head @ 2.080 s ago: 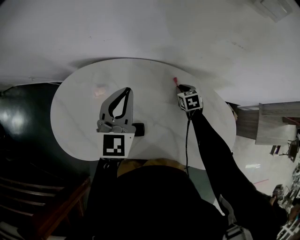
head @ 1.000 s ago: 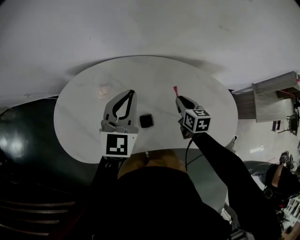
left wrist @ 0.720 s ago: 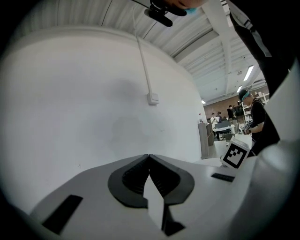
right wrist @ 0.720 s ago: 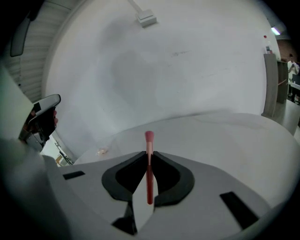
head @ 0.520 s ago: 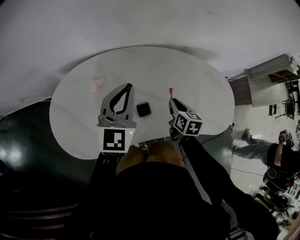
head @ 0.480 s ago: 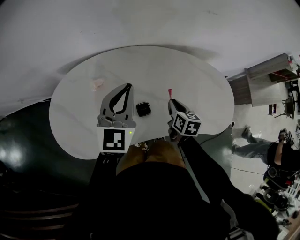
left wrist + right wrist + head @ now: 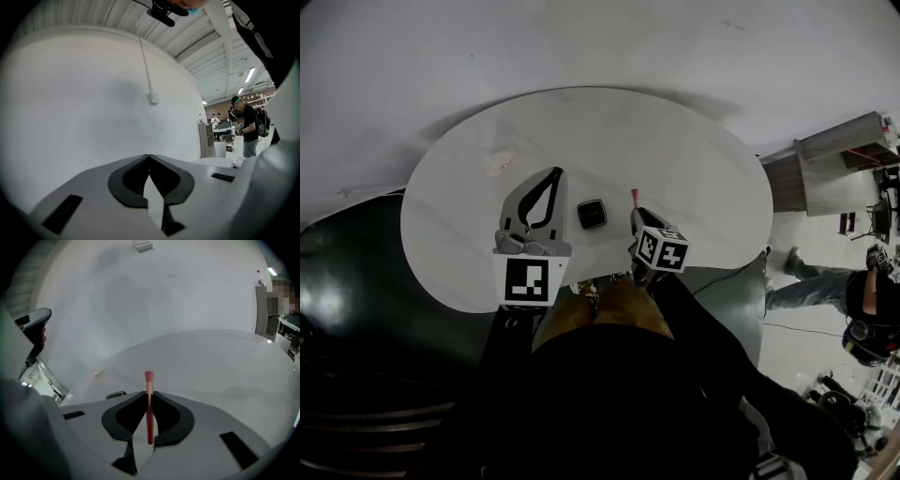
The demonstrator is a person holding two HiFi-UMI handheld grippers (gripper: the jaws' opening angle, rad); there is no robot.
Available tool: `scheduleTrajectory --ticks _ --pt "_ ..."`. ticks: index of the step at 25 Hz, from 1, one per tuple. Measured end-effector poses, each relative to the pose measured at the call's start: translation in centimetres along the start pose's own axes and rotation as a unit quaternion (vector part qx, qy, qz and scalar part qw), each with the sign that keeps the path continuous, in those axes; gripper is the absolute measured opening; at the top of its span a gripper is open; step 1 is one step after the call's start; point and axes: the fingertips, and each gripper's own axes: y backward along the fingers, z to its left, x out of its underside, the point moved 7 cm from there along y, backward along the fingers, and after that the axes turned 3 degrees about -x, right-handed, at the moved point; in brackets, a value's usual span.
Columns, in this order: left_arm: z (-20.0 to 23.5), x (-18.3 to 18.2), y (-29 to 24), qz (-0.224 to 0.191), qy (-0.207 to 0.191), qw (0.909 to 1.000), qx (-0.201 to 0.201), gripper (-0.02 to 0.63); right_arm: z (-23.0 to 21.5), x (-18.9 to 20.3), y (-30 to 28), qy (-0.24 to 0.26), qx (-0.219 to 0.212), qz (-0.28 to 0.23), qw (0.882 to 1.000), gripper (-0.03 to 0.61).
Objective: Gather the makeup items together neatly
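Observation:
A slim red makeup brush [image 7: 149, 416] with a pink tip [image 7: 633, 195] sticks out forward from my right gripper [image 7: 149, 394], whose jaws are shut on its handle. In the head view that gripper [image 7: 636, 212] hangs over the near part of the round white table [image 7: 694, 159], just right of a black square compact [image 7: 592, 213], which also shows in the right gripper view [image 7: 116, 394]. My left gripper [image 7: 554, 174] hovers left of the compact, shut, nothing between its jaws [image 7: 149, 157]. A small pinkish item [image 7: 500, 164] lies at the table's far left.
The table's near edge runs close to the person's body. Right of the table stand a grey cabinet [image 7: 836, 161] and a person [image 7: 811, 281] on the pale floor. Dark floor lies to the left. A white wall [image 7: 93, 103] rises behind the table.
My right gripper has carried the brush from the table's far right side back toward the near edge and lower, ending beside the black compact. The left gripper has barely shifted.

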Motion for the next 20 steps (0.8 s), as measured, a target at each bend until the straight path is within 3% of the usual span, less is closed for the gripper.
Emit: scheduleTrajectory --ticks 9,20 --pt "-0.2 0.2 0.2 0.004 -0.002 1.0 0.001 0.017 -0.3 1.4 -1.8 0.026 0.008 0.032 0.999 0.064" --pt "-0.1 0.6 -0.1 0.013 -0.003 0.9999 0.0 0.017 -0.1 0.9 -2.6 0.037 0.008 0.024 0.999 0.079"
